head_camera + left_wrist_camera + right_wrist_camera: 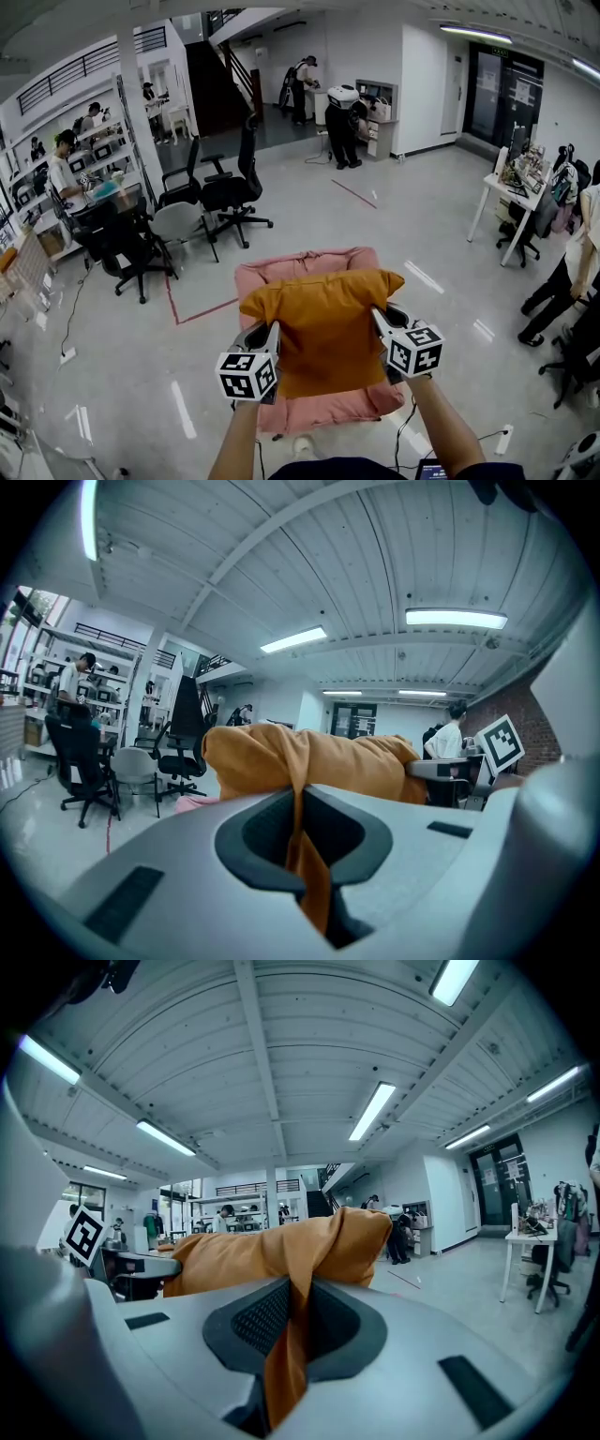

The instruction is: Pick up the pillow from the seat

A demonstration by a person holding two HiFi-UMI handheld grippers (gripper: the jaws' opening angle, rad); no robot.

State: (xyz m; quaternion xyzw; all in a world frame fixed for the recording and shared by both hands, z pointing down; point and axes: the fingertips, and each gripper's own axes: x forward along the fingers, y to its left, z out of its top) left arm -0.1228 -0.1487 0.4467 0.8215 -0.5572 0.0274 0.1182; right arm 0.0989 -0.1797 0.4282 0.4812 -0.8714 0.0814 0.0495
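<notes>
Clearly the orange pillow [323, 323] is off the pink seat [272, 274], held up over it between two grippers. The left gripper [266, 334] has its jaws clenched on a fold of fabric at one edge, and the right gripper [382, 324] pinches the opposite edge. I judge this spreads the load and keeps the pillow level. Below is a glossy grey floor [141, 375]. Office chairs [230, 192] and people working stand well behind.
</notes>
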